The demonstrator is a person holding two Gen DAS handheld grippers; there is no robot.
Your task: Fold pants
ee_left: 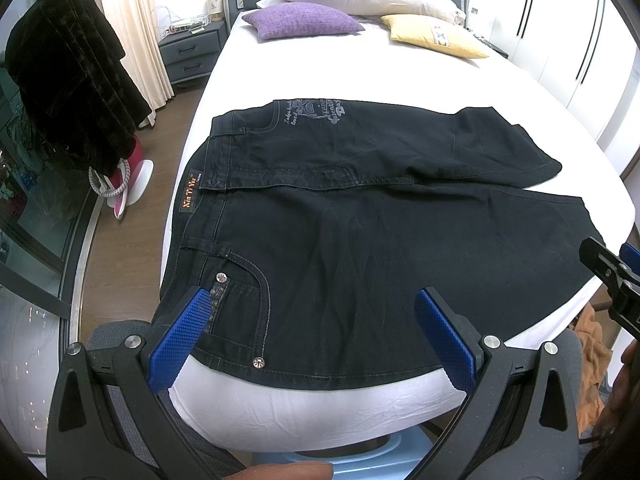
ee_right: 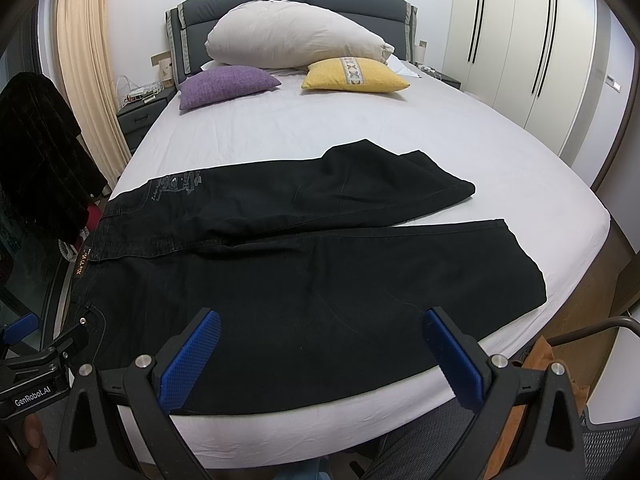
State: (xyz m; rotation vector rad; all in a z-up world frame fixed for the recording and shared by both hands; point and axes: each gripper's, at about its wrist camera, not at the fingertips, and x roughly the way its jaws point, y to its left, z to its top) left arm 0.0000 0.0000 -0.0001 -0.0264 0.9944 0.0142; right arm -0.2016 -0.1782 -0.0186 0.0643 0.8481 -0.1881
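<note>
Black tongs (ee_right: 322,354) carry blue dimpled pads (ee_right: 188,360), silver screws and white "GenRobot.AI" lettering.

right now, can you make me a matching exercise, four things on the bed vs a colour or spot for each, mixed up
Things:
1. pants
2. square cushion with patterned strip
3. plain small cushion
4. big pillow

Descriptions:
A. purple
B. off-white, against the headboard
C. black, laid across the near end of the bed
D. yellow

Pairs: 1-C, 2-D, 3-A, 4-B
</note>
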